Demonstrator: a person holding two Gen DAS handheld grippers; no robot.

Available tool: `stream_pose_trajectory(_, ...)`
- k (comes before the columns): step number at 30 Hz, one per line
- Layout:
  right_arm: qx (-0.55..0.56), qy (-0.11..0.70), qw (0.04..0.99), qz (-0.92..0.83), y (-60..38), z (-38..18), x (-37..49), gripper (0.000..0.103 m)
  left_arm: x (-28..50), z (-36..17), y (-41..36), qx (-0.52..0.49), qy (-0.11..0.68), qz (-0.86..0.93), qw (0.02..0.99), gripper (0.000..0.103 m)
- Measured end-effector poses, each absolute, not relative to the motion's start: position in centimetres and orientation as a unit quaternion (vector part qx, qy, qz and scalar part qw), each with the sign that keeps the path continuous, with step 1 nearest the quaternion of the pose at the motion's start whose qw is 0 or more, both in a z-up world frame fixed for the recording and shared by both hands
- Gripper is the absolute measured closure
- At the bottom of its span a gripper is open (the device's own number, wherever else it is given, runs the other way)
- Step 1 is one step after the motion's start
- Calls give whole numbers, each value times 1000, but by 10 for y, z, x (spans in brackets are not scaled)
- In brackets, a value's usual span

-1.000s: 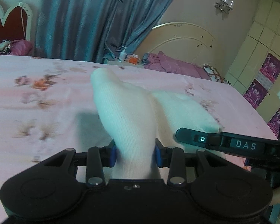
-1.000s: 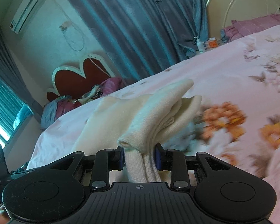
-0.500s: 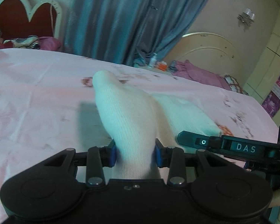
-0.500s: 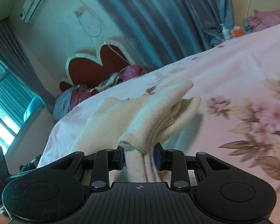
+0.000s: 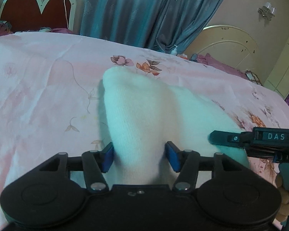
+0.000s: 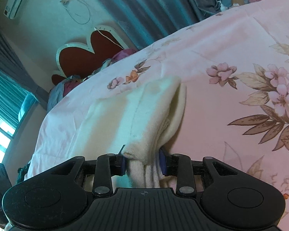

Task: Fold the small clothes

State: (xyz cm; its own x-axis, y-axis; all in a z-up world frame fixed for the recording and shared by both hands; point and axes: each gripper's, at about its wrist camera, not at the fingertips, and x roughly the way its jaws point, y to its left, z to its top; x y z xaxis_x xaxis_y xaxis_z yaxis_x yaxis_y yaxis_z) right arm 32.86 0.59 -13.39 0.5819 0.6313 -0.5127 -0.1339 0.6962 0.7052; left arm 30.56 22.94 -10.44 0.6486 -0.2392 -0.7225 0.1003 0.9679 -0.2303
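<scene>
Your left gripper point(image 5: 139, 158) has widened around the white sock point(image 5: 144, 115) since a moment ago, while your right gripper point(image 6: 143, 162) stays clamped on its other end; the sock now lies low on the pink bedsheet point(image 5: 38, 96), away from its edges. Judge this as the set-down before the fold. "DAS" reads on the right gripper's side.

sock point(image 5: 144, 115): white knit cloth, soft, matt
bedsheet point(image 5: 48, 88): pink floral cloth, smooth, matt
left gripper point(image 5: 140, 155): black matt plastic, blue pads, metal pivot pins
curtain point(image 5: 136, 11): grey-blue cloth, slight sheen
</scene>
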Motion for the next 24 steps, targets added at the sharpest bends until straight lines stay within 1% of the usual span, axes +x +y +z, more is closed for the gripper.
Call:
stream_pose_trajectory(4, 312, 389, 839, 219, -1, -127, 323, 69, 302, -103, 236, -92, 410, -85, 903, 40)
stream_pose_trajectory(7, 308, 385, 846, 202, -6, -125, 323, 69, 297, -93, 238, -93, 388, -70, 914, 42)
stream_pose_trajectory(9, 281, 398, 854, 184, -1, -127, 327, 69, 298, -88, 238, -89, 376, -63, 920, 43)
stream_pose_trajectory(13, 264, 409, 857, 172, 8, -133, 333, 69, 318, -101, 236, -84, 401, -51, 911, 41)
stream_pose_trajectory(17, 253, 411, 860, 168, 9, -137, 337, 69, 323, -112, 238, -102, 412, -41, 905, 34)
stream_pose_trajectory(20, 255, 414, 858, 165, 9, -136, 336, 66, 319, -107, 235, -92, 411, -35, 907, 35)
stream_pose_trajectory(24, 257, 398, 865, 166, 3, -119, 322, 66, 301, -94, 233, -81, 398, -35, 913, 38)
